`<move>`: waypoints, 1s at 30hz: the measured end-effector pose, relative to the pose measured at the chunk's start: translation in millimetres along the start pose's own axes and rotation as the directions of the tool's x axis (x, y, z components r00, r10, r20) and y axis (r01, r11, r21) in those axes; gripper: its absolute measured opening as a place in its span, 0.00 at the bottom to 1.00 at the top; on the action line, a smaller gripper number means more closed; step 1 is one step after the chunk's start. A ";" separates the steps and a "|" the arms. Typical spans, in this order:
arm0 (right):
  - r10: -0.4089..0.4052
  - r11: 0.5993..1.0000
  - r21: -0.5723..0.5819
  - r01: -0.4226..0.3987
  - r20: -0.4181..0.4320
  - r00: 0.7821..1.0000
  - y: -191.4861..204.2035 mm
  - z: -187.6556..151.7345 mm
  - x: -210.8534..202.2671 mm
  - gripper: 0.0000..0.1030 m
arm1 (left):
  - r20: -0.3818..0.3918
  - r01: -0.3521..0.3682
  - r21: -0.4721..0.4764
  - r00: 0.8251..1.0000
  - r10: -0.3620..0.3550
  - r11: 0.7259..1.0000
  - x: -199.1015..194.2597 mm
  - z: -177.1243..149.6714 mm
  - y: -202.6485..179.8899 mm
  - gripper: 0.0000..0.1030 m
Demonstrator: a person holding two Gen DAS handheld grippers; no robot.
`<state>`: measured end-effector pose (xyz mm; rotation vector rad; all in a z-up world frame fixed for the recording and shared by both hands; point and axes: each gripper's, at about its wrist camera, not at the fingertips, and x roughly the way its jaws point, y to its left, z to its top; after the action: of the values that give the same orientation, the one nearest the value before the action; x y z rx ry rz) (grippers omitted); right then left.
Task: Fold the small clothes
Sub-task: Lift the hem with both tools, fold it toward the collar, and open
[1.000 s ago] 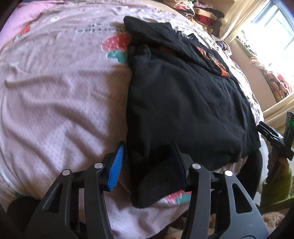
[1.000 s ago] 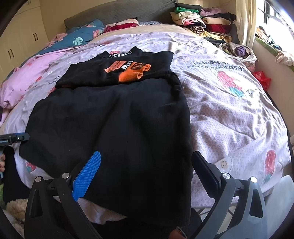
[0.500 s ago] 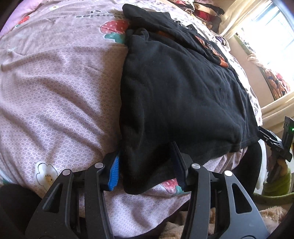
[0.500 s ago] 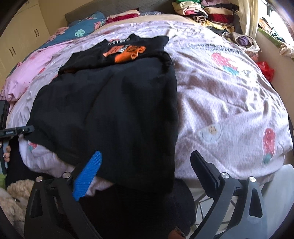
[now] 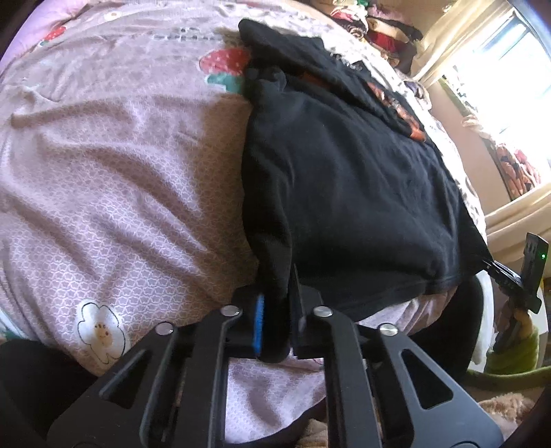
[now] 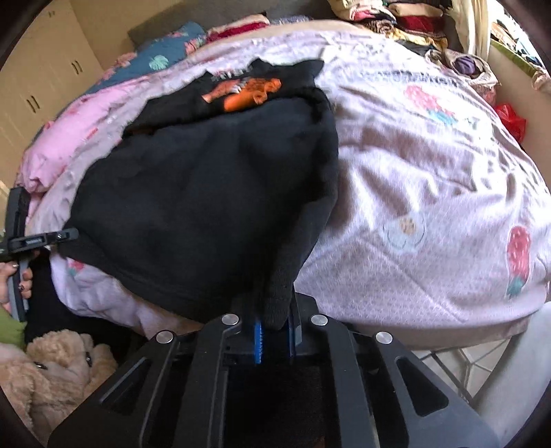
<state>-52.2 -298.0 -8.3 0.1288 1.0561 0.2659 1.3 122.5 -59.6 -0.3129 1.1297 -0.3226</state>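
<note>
My soft black cotton garment (image 5: 344, 193) carries an orange print (image 6: 248, 93). The wrinkled pale lilac bedspread (image 5: 120, 155) beneath it shows red strawberries and white flowers. My left gripper (image 5: 275, 310) is black with one blue pad.

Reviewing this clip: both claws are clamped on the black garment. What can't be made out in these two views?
- Black garment, both views: its kind; the top part is folded over.
- White lettering, right wrist view: blurred and too small to read.
- Left claw, left wrist view: the bunched hem covers its pads.
- Clothes stack, right wrist view: cut off by the top edge.
</note>
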 end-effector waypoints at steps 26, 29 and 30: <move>0.057 0.996 0.041 -0.084 0.441 0.896 6.8 98.7 -61.9 0.08 | 0.380 0.107 -0.025 0.921 -0.090 0.994 -89.1 85.0 -24.2 0.02; 0.044 0.996 0.050 -0.076 0.467 0.883 4.7 112.0 -65.3 0.08 | 0.400 0.117 -0.044 0.912 -0.090 0.992 -93.2 92.8 -21.1 0.02; 0.041 0.996 0.053 -0.074 0.471 0.881 4.2 115.7 -65.6 0.08 | 0.407 0.115 -0.048 0.910 -0.086 0.992 -93.9 96.9 -20.6 0.02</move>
<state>17.6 -309.6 104.4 0.2739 0.5761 0.2360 51.4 149.6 64.5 -0.4791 0.7179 -0.2918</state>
